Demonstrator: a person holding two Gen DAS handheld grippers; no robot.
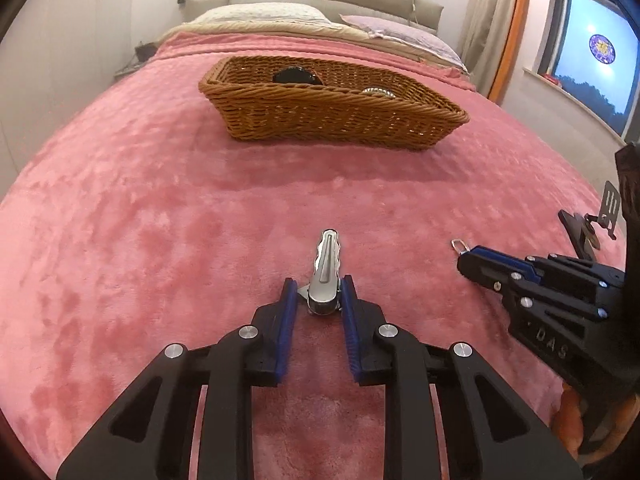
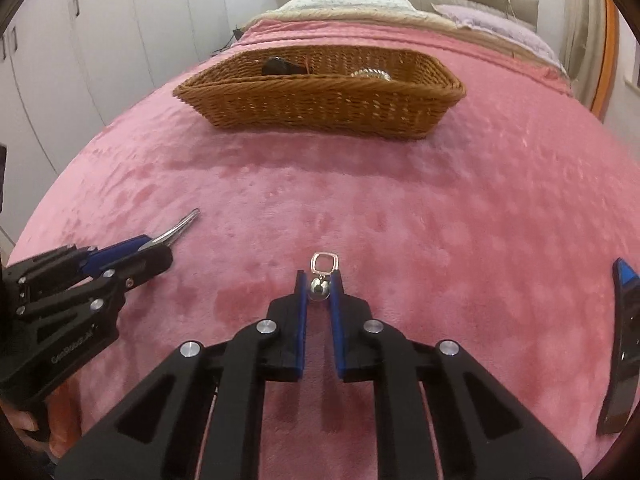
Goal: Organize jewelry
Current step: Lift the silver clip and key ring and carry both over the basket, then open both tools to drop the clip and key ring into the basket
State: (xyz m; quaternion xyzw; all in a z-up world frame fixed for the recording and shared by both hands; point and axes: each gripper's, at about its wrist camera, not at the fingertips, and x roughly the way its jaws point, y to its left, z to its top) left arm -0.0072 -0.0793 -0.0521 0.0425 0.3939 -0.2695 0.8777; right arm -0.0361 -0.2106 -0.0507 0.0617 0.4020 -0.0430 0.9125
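Note:
My left gripper (image 1: 319,286) is shut on the base of a silver hair clip (image 1: 326,268), whose tip points away toward the basket. It also shows in the right wrist view (image 2: 156,250) with the clip (image 2: 178,228) sticking out. My right gripper (image 2: 319,280) is shut on a small silver charm with a square ring (image 2: 324,266) on top. In the left wrist view it (image 1: 466,254) is at the right, with the ring (image 1: 458,246) at its tip. A wicker basket (image 1: 332,116) (image 2: 320,100) stands farther up the bed.
The pink blanket (image 1: 160,220) covers the bed. The basket holds a dark item (image 1: 296,76) and a silver item (image 1: 378,92). A dark blue-edged object (image 2: 622,344) lies at the right. Pillows (image 1: 260,14) and the headboard are behind. Wardrobes (image 2: 100,40) stand on the left.

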